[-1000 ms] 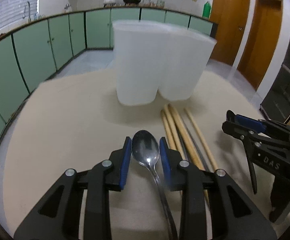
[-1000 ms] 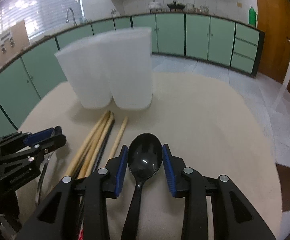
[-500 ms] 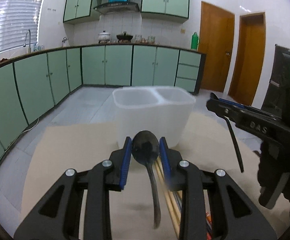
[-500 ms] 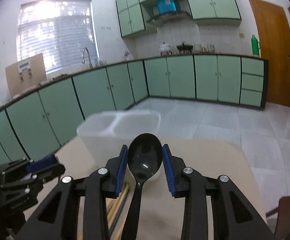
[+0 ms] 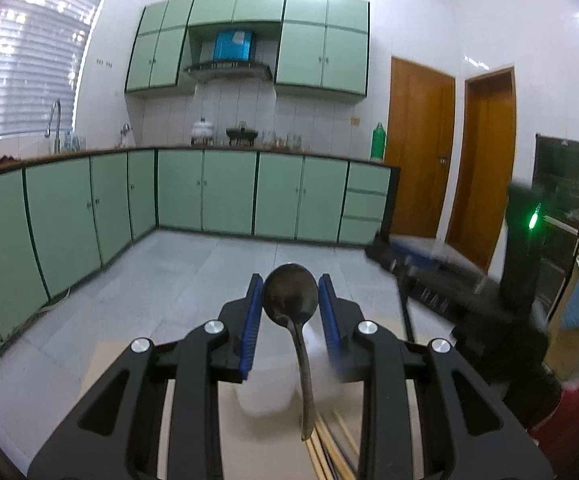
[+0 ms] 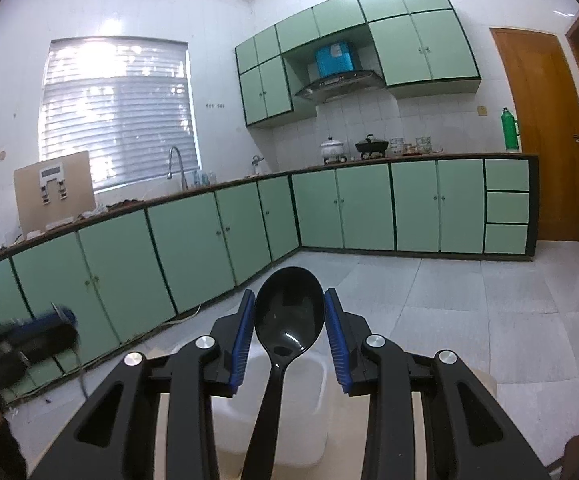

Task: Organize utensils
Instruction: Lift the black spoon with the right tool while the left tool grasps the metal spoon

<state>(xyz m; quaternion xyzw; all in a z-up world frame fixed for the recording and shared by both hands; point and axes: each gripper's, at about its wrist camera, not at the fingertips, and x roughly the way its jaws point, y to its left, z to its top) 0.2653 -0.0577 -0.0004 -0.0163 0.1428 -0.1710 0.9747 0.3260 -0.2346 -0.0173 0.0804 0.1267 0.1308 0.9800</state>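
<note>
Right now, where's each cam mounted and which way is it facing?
Left wrist: on the left tool, looking level across the kitchen; metal spoon clamped, white container and chopsticks below, right tool blurred at right.
Right wrist: on the right tool, same way; black spoon clamped.
Shared: container, green cabinets, stove hood.

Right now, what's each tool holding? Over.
Left tool shut on metal spoon. Right tool shut on black spoon. White two-compartment holder below. Nothing blocking.

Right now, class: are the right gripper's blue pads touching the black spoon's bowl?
Touching. The right wrist view shows the black spoon bowl wedged between both blue pads of the right gripper, with no gap visible on either side.
</note>
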